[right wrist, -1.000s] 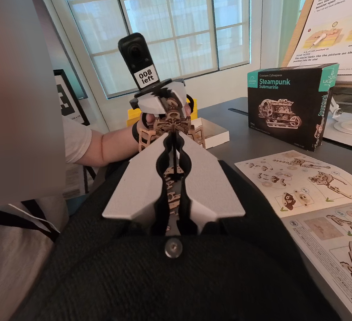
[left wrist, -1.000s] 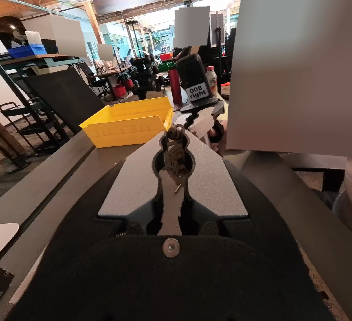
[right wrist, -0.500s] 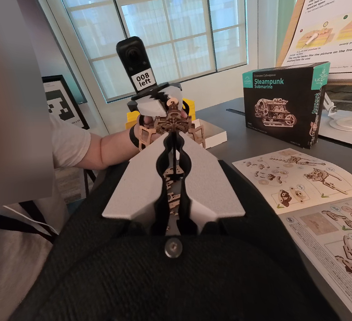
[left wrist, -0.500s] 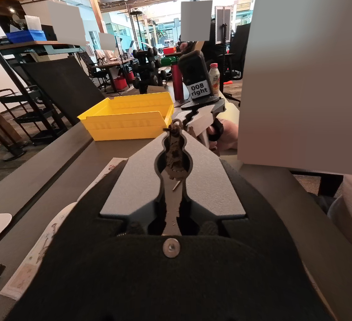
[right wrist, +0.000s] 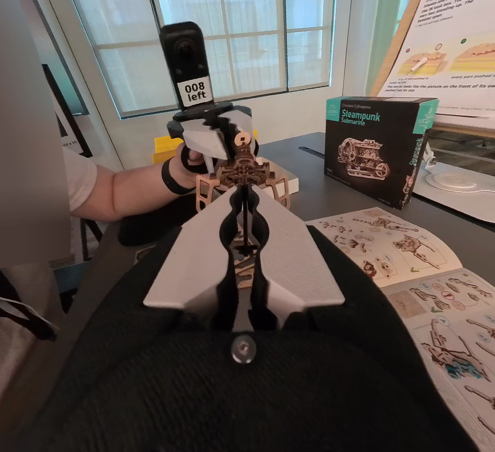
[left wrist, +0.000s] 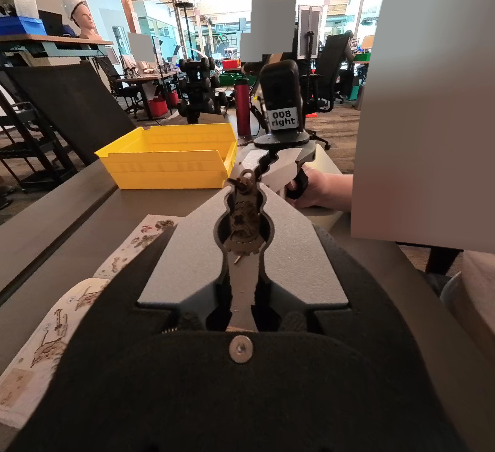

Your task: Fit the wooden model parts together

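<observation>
My left gripper (left wrist: 246, 187) is shut on a wooden gear part (left wrist: 242, 220) with a small ring at its far end. My right gripper (right wrist: 244, 190) is shut on a thin plate of the wooden model (right wrist: 242, 171), a brown gear cluster with pale side frames, held above the table. The two grippers face each other, tips close together. The right gripper shows in the left wrist view (left wrist: 263, 168), just behind the gear part. The left gripper shows in the right wrist view (right wrist: 226, 149), with a round wooden disc (right wrist: 242, 140) beside its tip above the model.
A yellow bin (left wrist: 171, 155) stands on the grey table (left wrist: 80, 224). An open instruction booklet (right wrist: 388, 246) lies to the right, and the black kit box (right wrist: 375, 149) stands behind it. A white flat box (right wrist: 288, 183) lies behind the model. A person's forearm (right wrist: 128, 192) reaches in from the left. Less than 4 cm separates the two grippers' tips.
The two grippers have come closer together. The left gripper has tipped down, bringing the booklet into its view. The wooden disc now stands above the model.
</observation>
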A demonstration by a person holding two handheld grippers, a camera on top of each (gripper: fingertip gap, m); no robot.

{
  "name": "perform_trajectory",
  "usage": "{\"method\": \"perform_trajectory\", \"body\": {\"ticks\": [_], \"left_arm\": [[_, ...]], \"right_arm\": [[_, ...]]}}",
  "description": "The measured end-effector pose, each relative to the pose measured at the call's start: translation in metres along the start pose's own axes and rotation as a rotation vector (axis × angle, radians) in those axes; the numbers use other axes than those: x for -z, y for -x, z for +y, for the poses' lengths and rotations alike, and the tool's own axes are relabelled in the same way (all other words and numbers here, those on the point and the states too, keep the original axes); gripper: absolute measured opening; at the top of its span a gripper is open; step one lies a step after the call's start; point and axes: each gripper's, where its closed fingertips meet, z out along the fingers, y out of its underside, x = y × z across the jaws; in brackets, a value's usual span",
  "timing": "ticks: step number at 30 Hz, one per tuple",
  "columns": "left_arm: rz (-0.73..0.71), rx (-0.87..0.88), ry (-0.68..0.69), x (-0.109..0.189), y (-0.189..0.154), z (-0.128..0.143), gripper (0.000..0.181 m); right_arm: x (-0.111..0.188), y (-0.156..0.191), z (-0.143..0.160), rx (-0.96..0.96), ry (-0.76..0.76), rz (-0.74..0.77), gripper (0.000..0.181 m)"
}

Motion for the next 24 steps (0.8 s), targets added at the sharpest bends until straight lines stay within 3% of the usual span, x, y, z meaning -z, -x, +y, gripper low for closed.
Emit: {"method": "perform_trajectory", "body": {"ticks": [15,24], "left_arm": [[0.054,0.126,-0.003,0.001,0.002,0.003,0.007],[0.079,0.113,0.052,0.005,0.002,0.010,0.006]], "right_arm": [[-0.002,-0.002,0.007,0.129,0.053,0.057,0.001],[-0.004,-0.002,0.012,0.143,0.081,0.058,0.001]]}}
